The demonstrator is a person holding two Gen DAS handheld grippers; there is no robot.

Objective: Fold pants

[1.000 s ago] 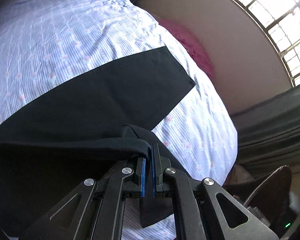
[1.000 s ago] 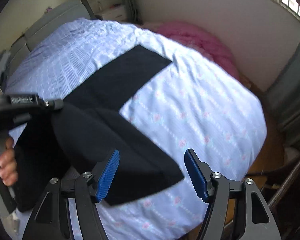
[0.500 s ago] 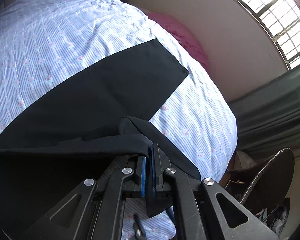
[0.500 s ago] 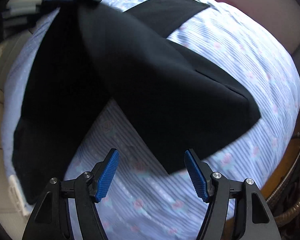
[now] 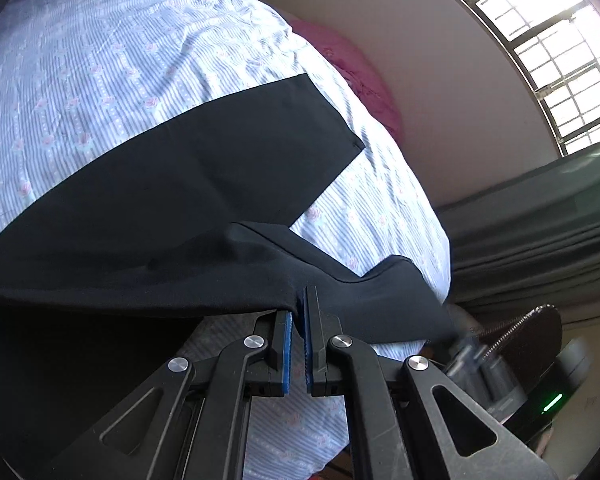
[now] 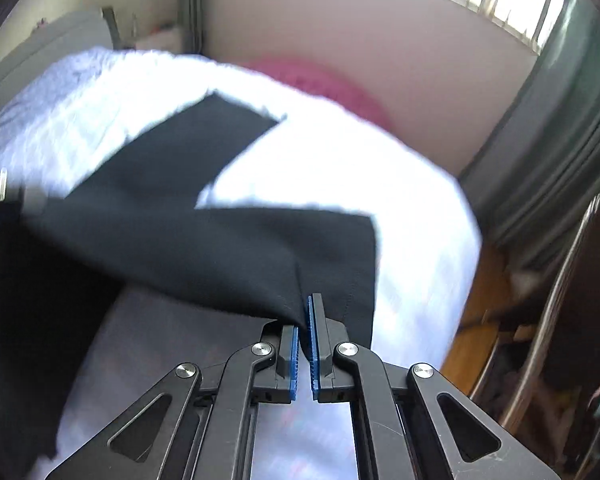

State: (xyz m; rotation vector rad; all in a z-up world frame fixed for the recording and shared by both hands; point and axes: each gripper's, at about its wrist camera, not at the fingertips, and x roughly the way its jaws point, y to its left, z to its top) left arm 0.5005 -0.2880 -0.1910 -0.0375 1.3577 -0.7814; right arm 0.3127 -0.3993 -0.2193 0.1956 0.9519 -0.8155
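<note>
My right tongs [image 6: 304, 320] were wide open and empty a second ago; now they're closed on the hem edge of the near leg of the pants [image 5: 204, 184], blue pads pinching black cloth right at the tips. Left tongs [image 5: 298, 312] unchanged: clamped on a fold of the same leg further up, cloth draped over the tips. So both ends of that leg are gripped and lifted off the bed [image 5: 100, 60], which I read as ready to carry it over onto the other leg. That far leg lies flat on the striped sheet, running diagonally ahead of both tongs, its hem toward the pink blanket [image 5: 360, 76]. Waist end sits down to my left, dark and mostly out of frame. Right view is motion-blurred, so hem detail is rough.
</note>
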